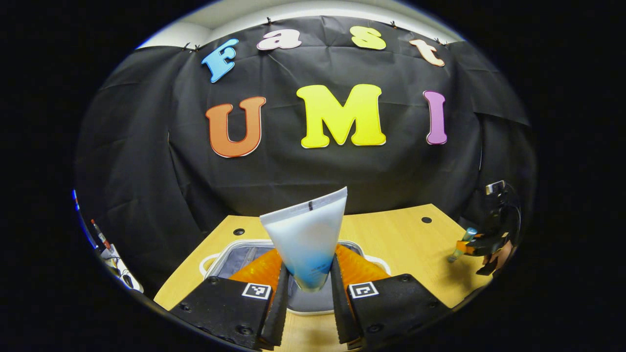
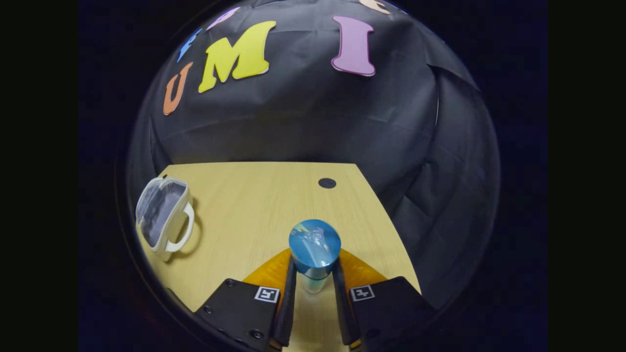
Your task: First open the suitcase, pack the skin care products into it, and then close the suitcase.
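Note:
My left gripper [image 1: 308, 283] is shut on a white-and-blue tube [image 1: 307, 234], held upright with its flat crimped end up. The tube hangs above the open suitcase [image 1: 230, 256], a small white-rimmed case with a grey lining and a handle. In the right gripper view, my right gripper [image 2: 314, 283] is shut on a clear bottle with a blue cap [image 2: 314, 249], cap toward the camera, above the wooden table [image 2: 254, 205]. The suitcase [image 2: 161, 215] lies open at the table's left side there. Far right in the left gripper view, the right gripper [image 1: 477, 247] holds that bottle [image 1: 462, 244].
The light wooden table [image 1: 391, 234] has dark round holes near its back corners. Black cloth walls close it in behind and to the right. Some cables and small items sit off the table's left edge [image 1: 110, 254].

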